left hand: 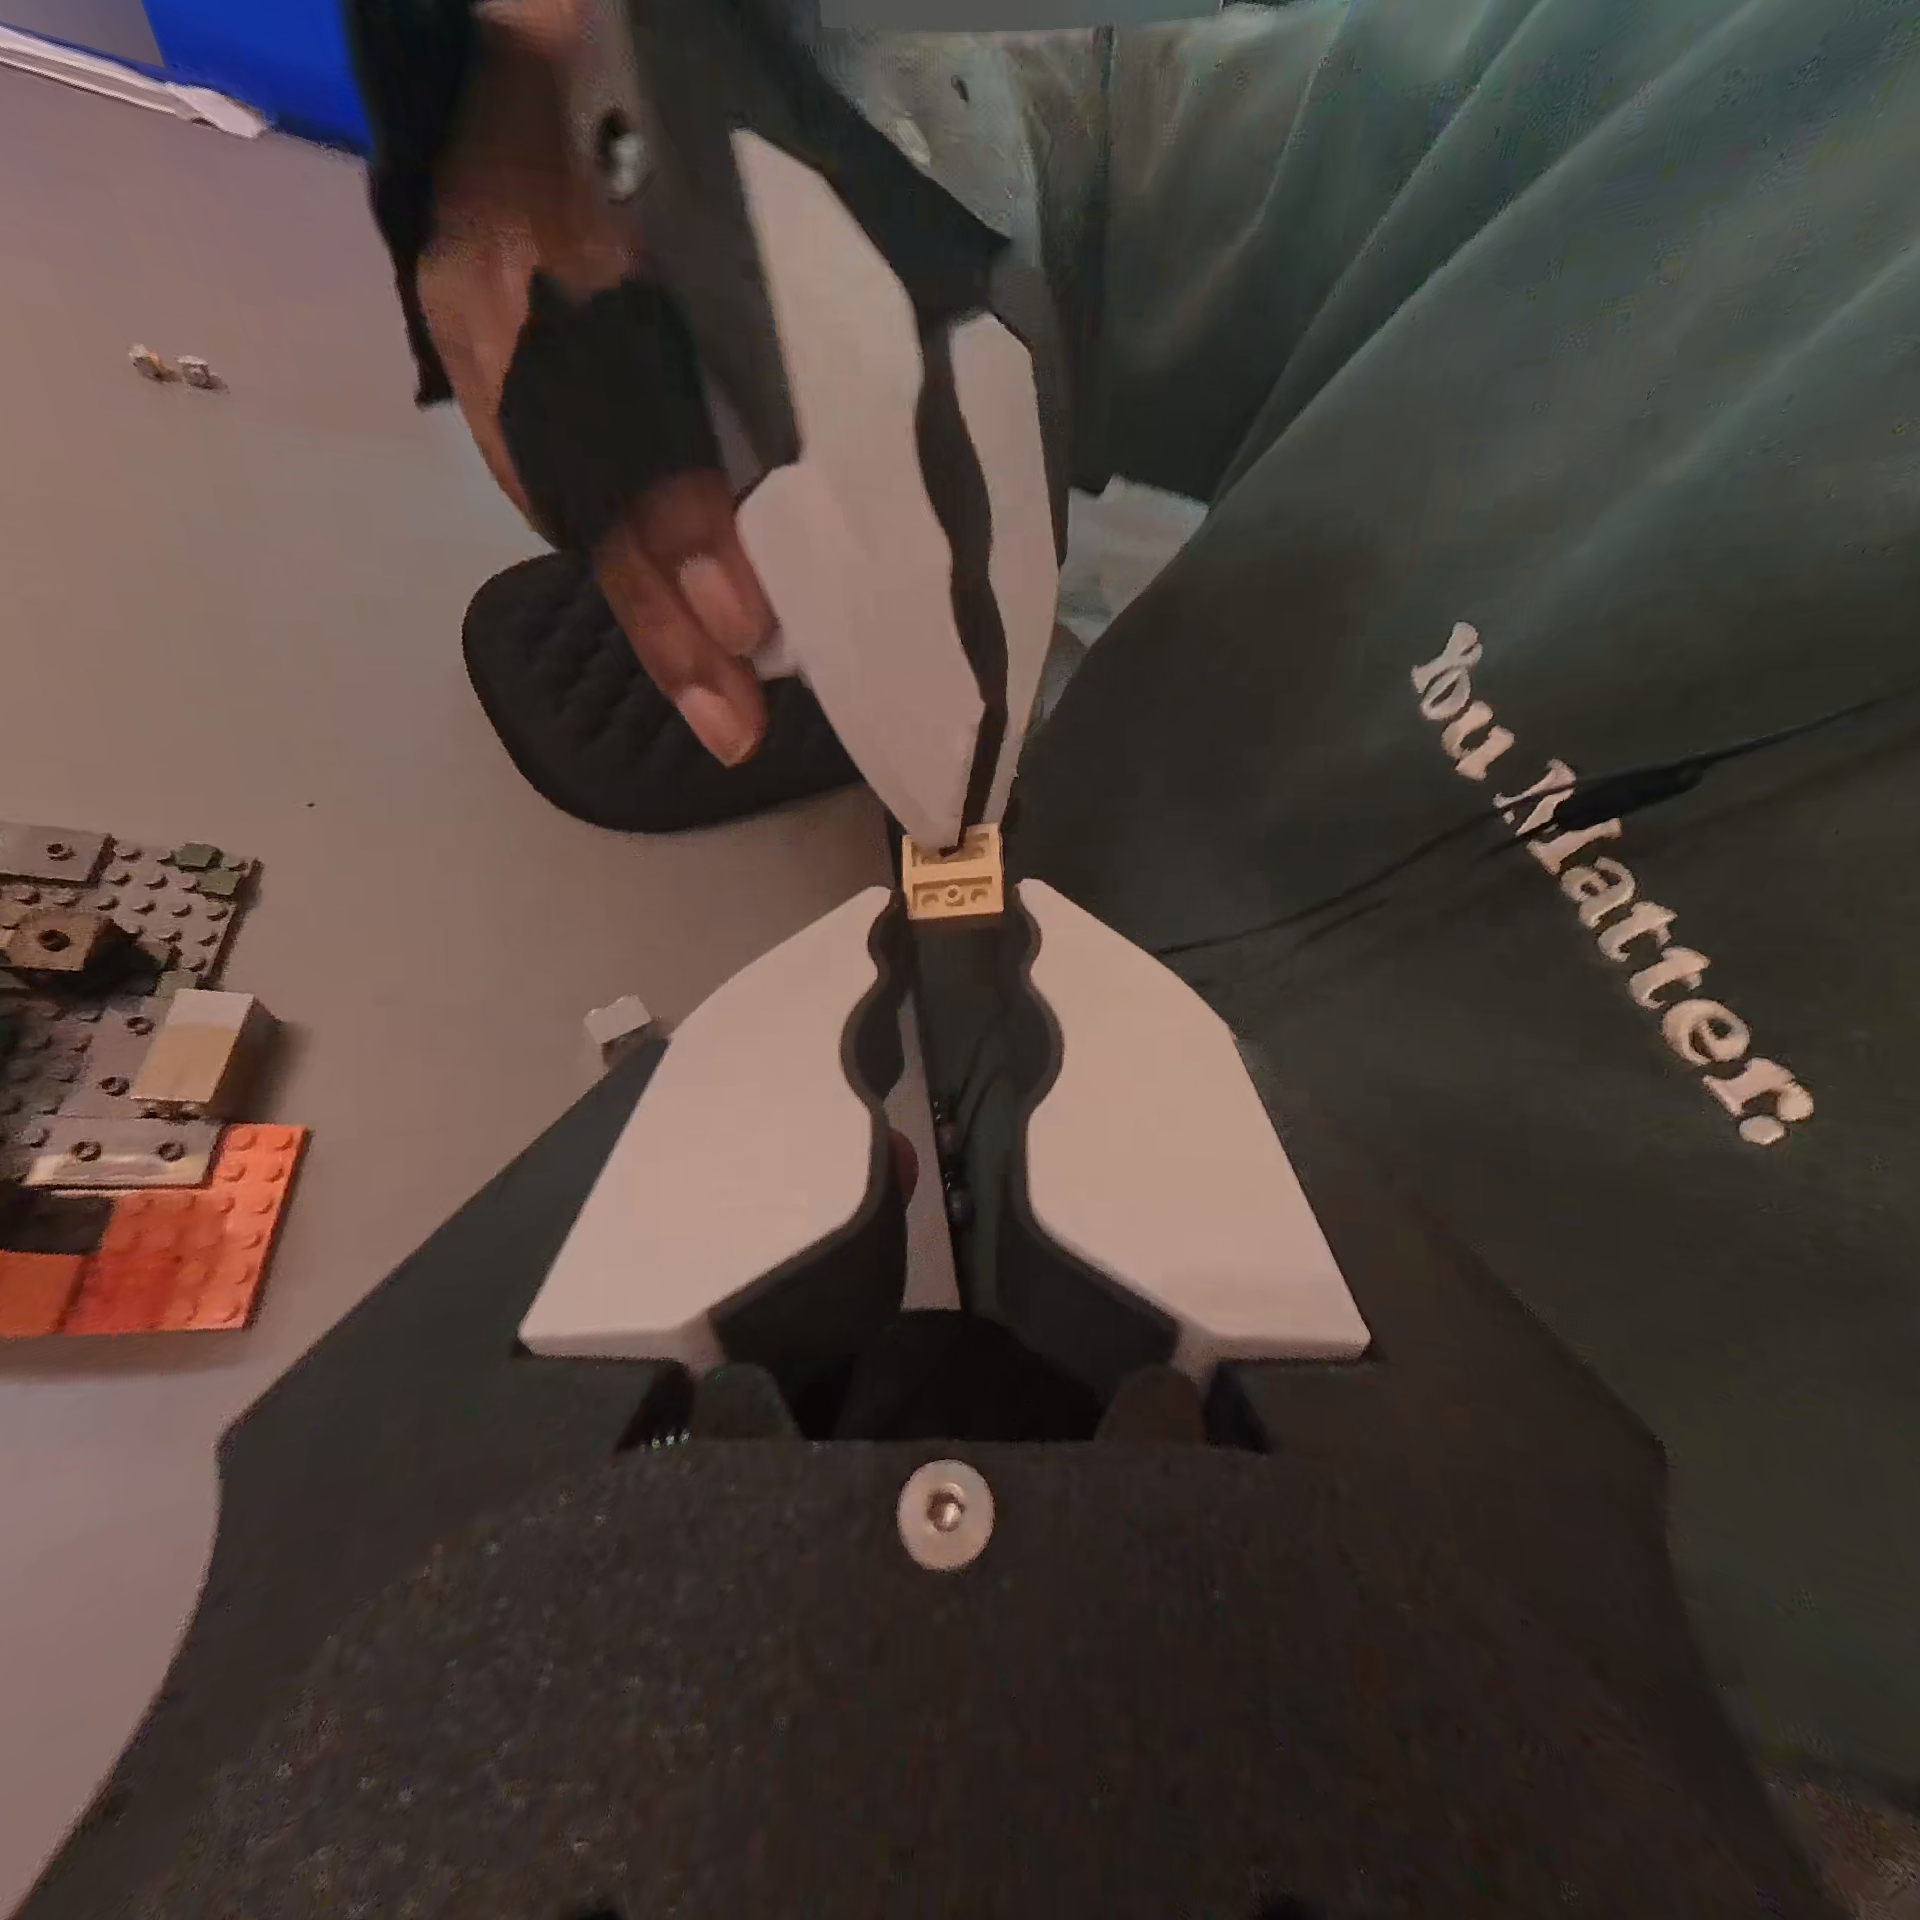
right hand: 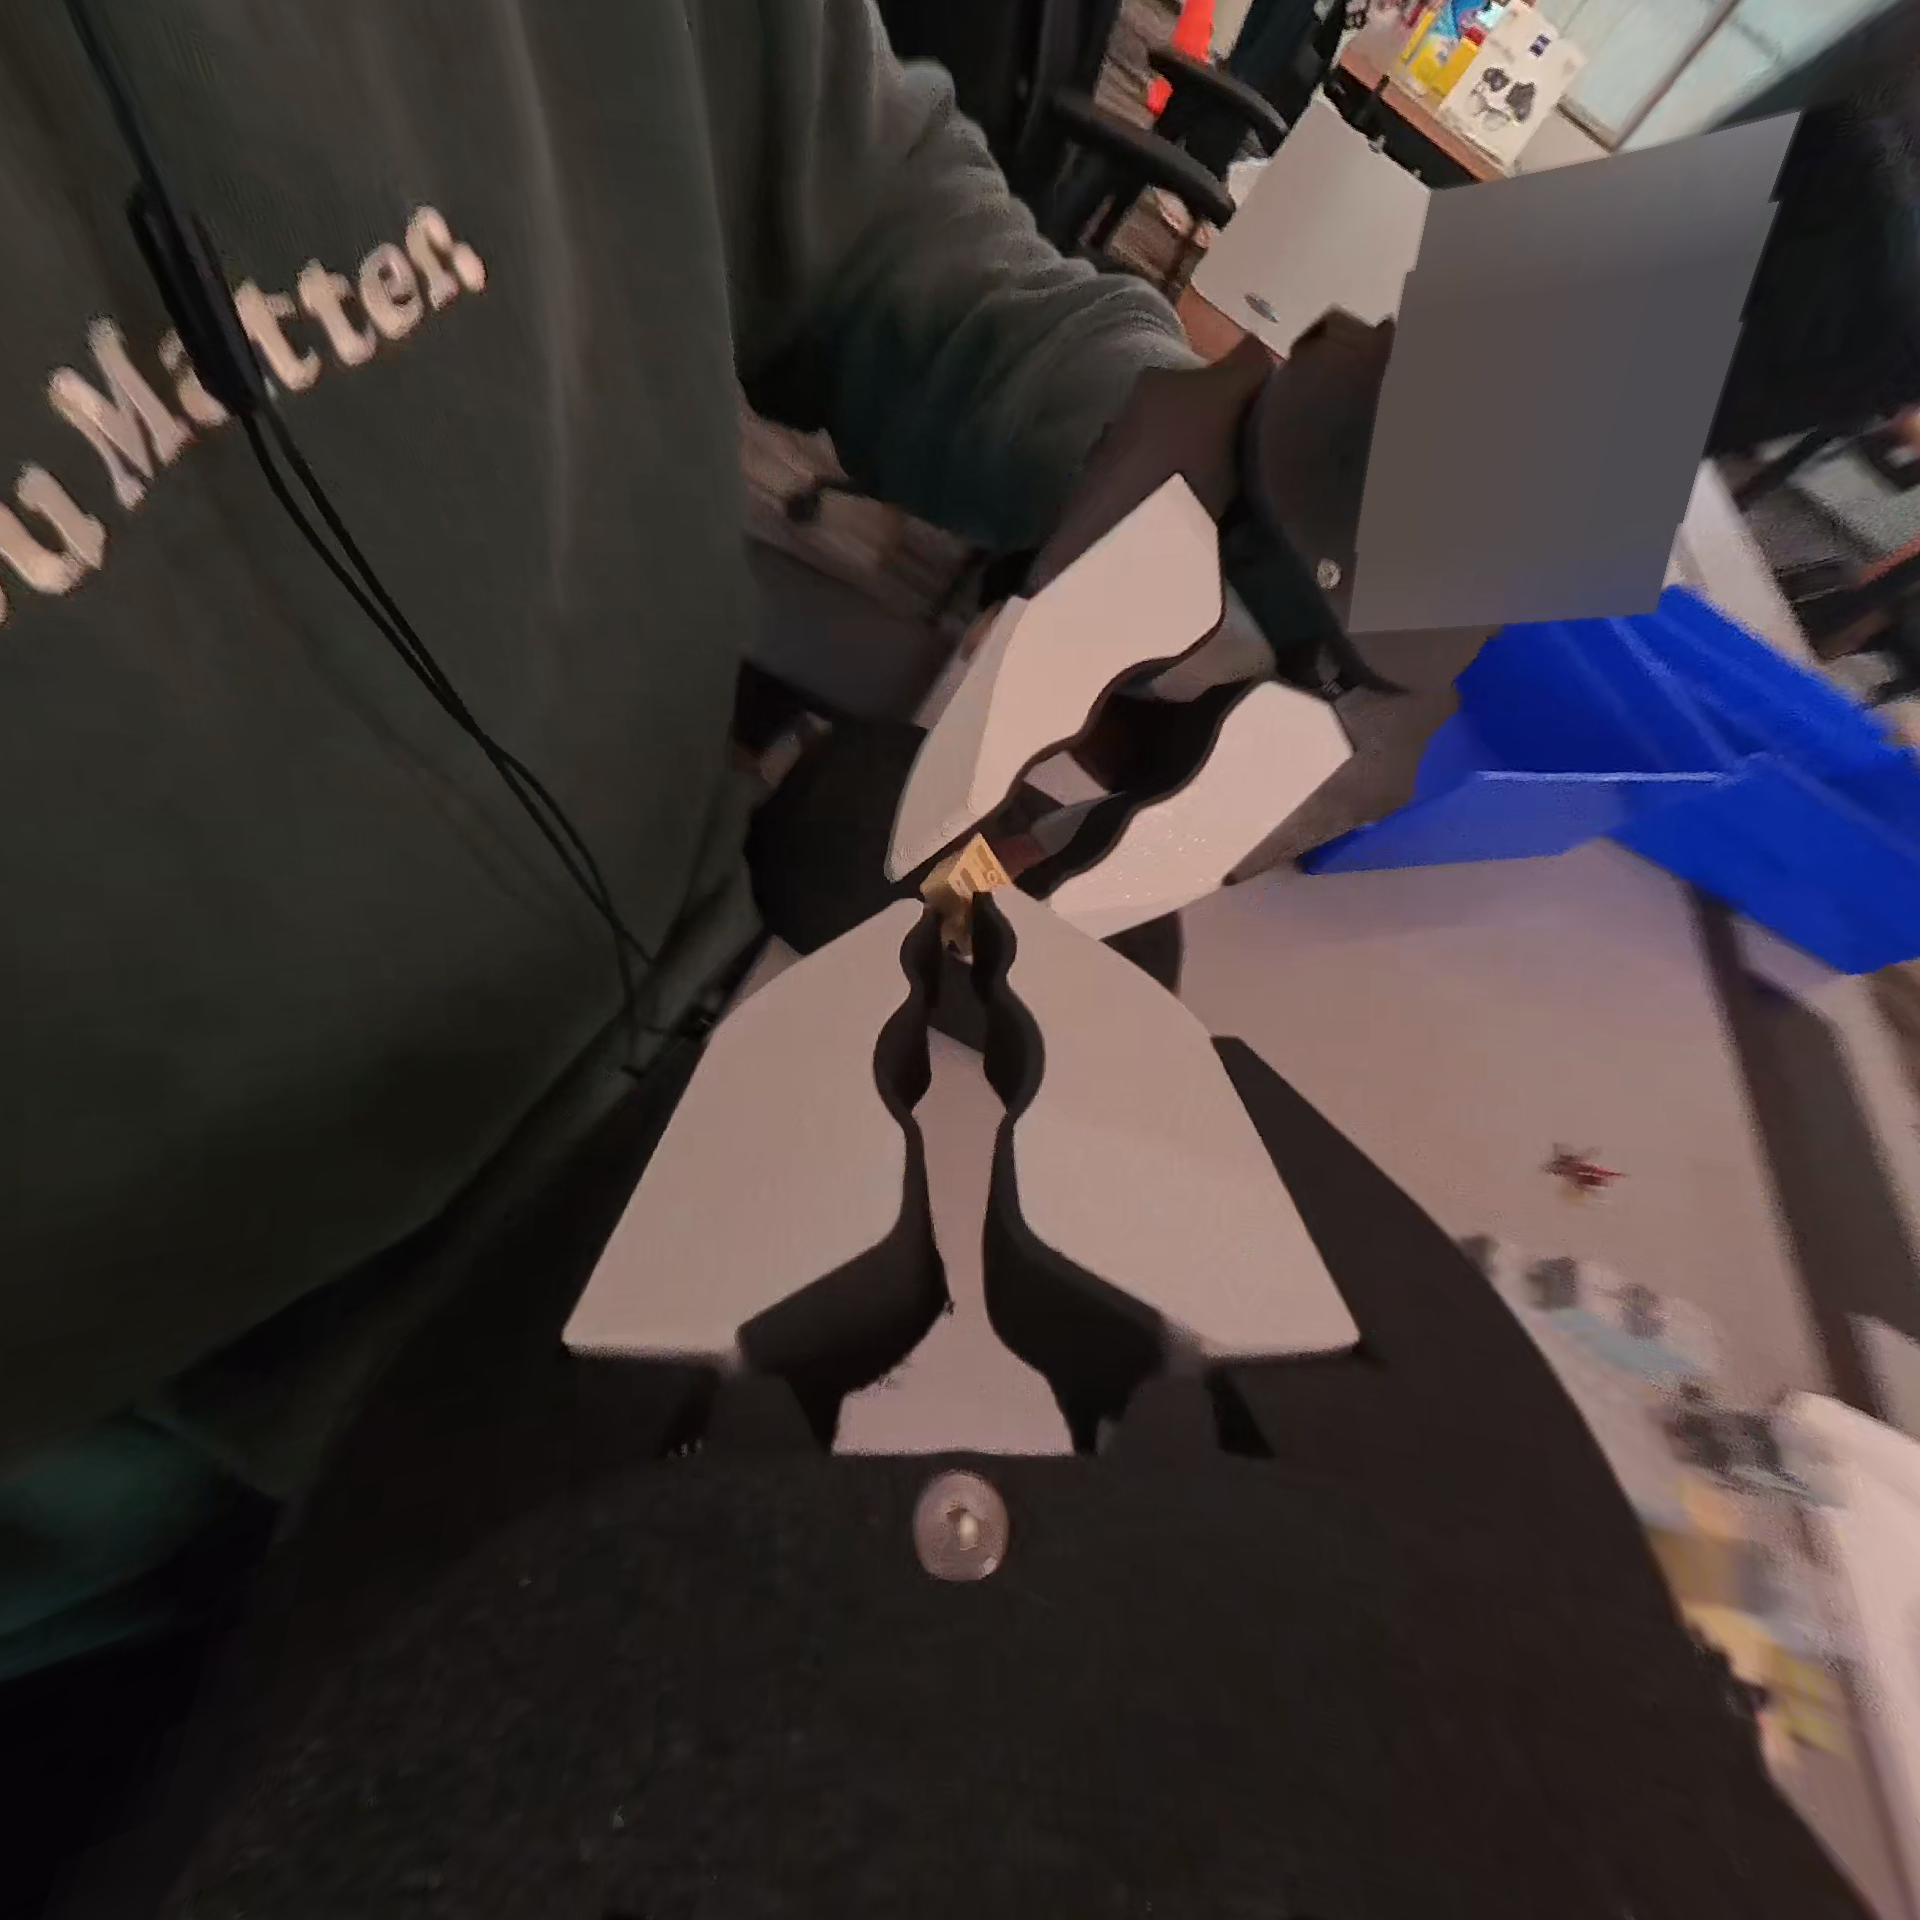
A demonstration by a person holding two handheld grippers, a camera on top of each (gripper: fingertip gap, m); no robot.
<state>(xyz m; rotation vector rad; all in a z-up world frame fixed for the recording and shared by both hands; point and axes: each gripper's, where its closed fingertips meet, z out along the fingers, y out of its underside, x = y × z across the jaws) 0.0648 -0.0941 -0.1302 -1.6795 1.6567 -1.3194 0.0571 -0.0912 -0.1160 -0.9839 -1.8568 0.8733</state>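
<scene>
A small tan brick (left hand: 954, 878), which looks like two thin pieces stacked, is held in the air between both grippers, in front of a person's dark green sweatshirt (left hand: 1455, 623). My left gripper (left hand: 958, 902) is shut on its lower part from below. My right gripper (left hand: 966, 826) comes down from above, held by a hand (left hand: 665, 623), and its tips pinch the brick's upper edge. In the right wrist view, my right gripper (right hand: 961, 916) is shut on the tan brick (right hand: 971, 864), and the left gripper (right hand: 977, 885) meets it from the upper right.
A brick build on a grey studded baseplate (left hand: 197, 883) with an orange plate (left hand: 187, 1226) lies on the grey table at the left. A small grey brick (left hand: 618, 1023) and a black padded object (left hand: 582, 707) are nearby. A blue bin (right hand: 1714, 779) and loose pieces (right hand: 1579, 1169) are at the right. Less than 4 cm separates the two grippers' tips.
</scene>
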